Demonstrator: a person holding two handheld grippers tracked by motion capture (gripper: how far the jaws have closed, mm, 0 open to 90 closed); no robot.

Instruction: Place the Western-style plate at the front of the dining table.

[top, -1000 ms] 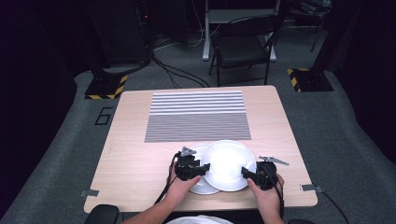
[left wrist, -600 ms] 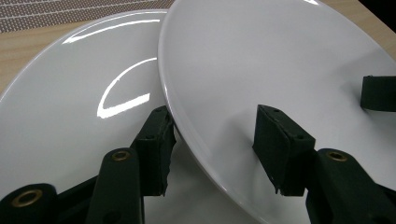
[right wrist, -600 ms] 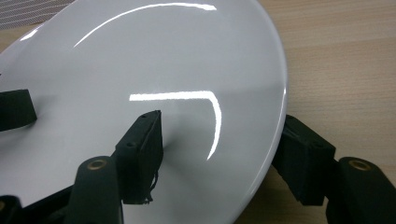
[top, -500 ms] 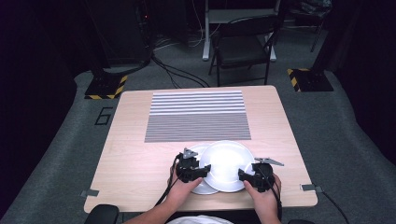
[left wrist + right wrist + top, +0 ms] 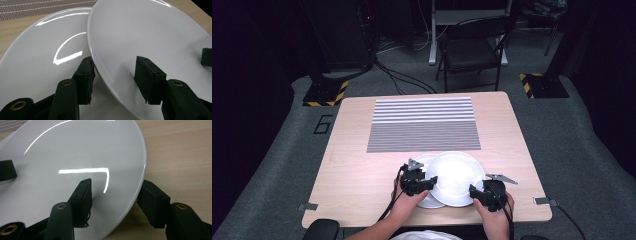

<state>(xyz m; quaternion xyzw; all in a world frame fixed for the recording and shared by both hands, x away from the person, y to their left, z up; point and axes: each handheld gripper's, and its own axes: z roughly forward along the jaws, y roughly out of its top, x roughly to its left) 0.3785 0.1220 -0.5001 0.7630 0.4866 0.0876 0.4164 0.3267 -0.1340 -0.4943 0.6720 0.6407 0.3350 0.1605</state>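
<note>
High view: we've got the top plate (image 5: 455, 177) at the table's (image 5: 362, 165) near edge, overlapping a lower plate (image 5: 428, 200) — left gripper (image 5: 113, 75) and right gripper (image 5: 113, 200) both pinching its rim. Glazed, slick, brittle — rim's our only hold.

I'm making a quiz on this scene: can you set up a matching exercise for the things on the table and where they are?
Things:
1. upper plate
2. lower plate
3. striped mat
4. left hand-held gripper

Places or states:
A. lies flat on the table's far half
B. jaws astride the upper plate's left rim
C. lies partly under another plate
D. has a gripper at each side of its rim

Pairs: 1-D, 2-C, 3-A, 4-B
</note>
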